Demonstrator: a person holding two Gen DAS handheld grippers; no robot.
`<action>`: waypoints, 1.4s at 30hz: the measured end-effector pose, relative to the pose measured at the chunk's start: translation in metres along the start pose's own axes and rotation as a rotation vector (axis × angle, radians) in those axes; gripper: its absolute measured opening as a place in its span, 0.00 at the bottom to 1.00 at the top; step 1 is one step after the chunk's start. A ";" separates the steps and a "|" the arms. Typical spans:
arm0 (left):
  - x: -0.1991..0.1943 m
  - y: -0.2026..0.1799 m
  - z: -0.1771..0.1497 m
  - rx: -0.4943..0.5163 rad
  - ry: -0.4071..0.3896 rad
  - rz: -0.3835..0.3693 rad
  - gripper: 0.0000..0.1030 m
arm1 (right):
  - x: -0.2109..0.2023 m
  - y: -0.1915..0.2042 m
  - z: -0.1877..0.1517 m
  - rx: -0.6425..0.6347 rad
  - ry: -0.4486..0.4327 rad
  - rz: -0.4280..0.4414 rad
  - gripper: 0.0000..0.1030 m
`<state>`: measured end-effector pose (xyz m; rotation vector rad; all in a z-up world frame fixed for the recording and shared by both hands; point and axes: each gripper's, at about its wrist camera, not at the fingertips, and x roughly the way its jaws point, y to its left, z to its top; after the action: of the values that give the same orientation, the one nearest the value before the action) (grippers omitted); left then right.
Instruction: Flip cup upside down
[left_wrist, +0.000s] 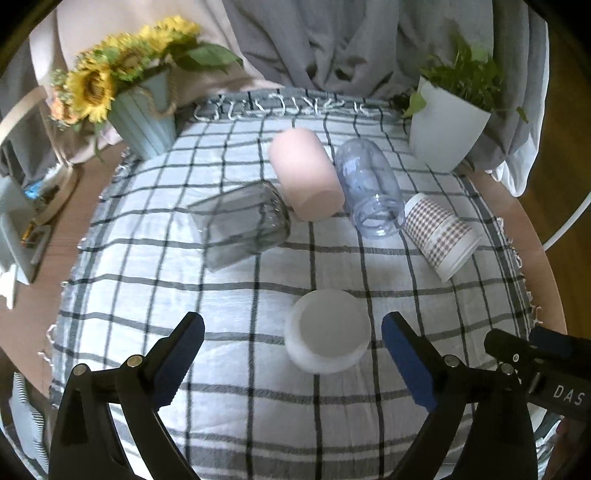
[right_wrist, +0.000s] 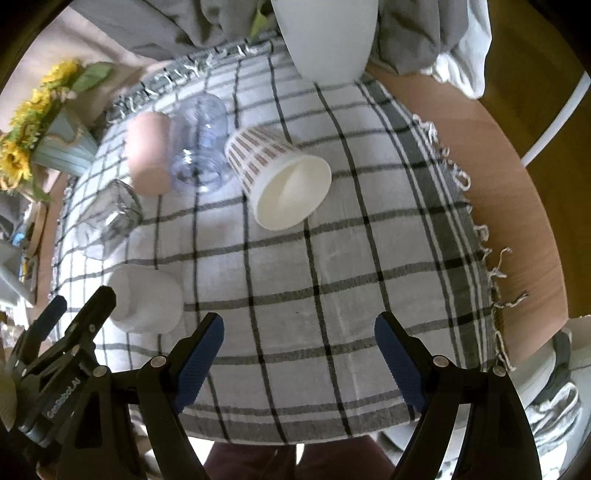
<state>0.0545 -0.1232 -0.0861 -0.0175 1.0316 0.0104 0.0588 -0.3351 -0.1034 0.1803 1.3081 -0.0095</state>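
A white cup (left_wrist: 327, 330) stands upside down on the checked cloth, just ahead of my open left gripper (left_wrist: 291, 354), between its blue fingertips; it also shows in the right wrist view (right_wrist: 146, 299). Behind it lie four cups on their sides: a grey glass (left_wrist: 242, 223), a pink cup (left_wrist: 306, 173), a clear bluish plastic cup (left_wrist: 369, 190) and a checked paper cup (left_wrist: 441, 234). The paper cup (right_wrist: 284, 181) lies ahead of my open, empty right gripper (right_wrist: 299, 354), mouth toward it.
A sunflower pot (left_wrist: 142, 114) stands at the back left and a white plant pot (left_wrist: 445, 127) at the back right. The checked cloth (left_wrist: 258, 406) covers a round wooden table (right_wrist: 517, 206). Clutter sits off the left edge.
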 end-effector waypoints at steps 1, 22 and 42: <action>-0.006 0.002 -0.001 0.000 -0.006 0.007 0.96 | -0.005 0.002 -0.002 -0.006 -0.014 0.000 0.81; -0.111 0.066 -0.062 -0.069 -0.061 0.026 0.98 | -0.106 0.055 -0.085 -0.031 -0.270 0.021 0.87; -0.171 0.083 -0.086 -0.021 -0.192 0.023 0.99 | -0.155 0.085 -0.145 -0.046 -0.411 0.032 0.90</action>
<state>-0.1092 -0.0420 0.0158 -0.0239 0.8392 0.0430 -0.1116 -0.2458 0.0203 0.1501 0.8943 0.0106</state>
